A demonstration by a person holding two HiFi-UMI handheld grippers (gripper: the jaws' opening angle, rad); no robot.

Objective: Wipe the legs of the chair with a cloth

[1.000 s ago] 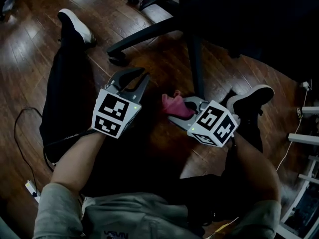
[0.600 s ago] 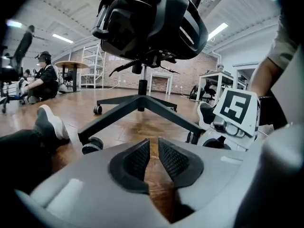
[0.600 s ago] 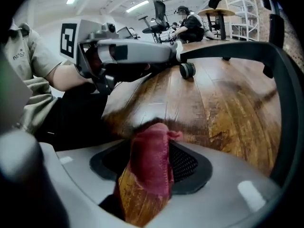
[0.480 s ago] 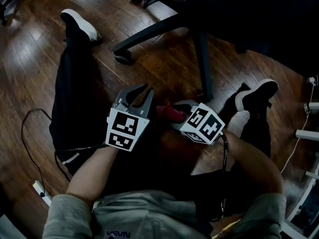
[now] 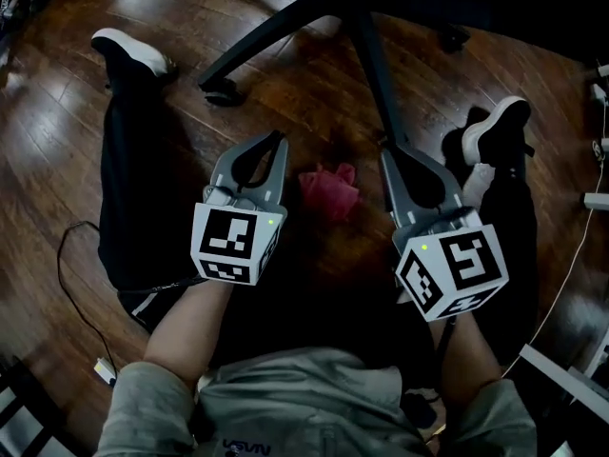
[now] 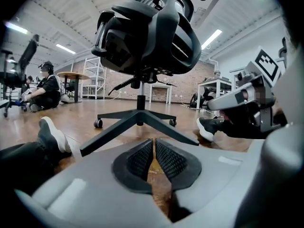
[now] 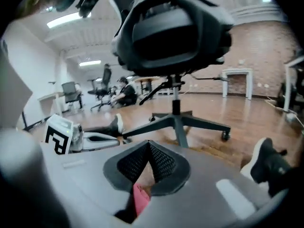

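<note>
Sat on a dark, glossy wooden plank floor (image 5: 314, 103) with legs spread, a white-soled shoe (image 5: 133, 50) out to each side. Held the left claw (image 5: 275, 141) low, pointed toward the chair; found its smooth grey moulded jaws narrowed to a thin slit, just closing further, with only floor showing between the black cross-hatched pads (image 6: 173, 159). Held the right claw (image 5: 391, 153) well apart from it, tip near one black leg (image 5: 373, 65) of the chair; found its jaws just snapped together, the textured pads (image 7: 161, 163) meeting at the tip and gripping nothing. Saw the cloth (image 5: 329, 187), a soft pink crumpled lump, lying loose on the floor between the two claws, just beside the left one and apart from the right; caught a sliver of the same pink low in the right gripper view, behind the closed pads. Saw the chair (image 6: 147, 32) as a black rounded shell on a slim column over a star base of flat, tapered legs, a small caster (image 5: 221, 91) at a leg's end. Noted a white cube (image 5: 233, 244) with black square markers on the back of each claw, and a thin dark cable (image 5: 68, 284) curling over the floor at the left.
</note>
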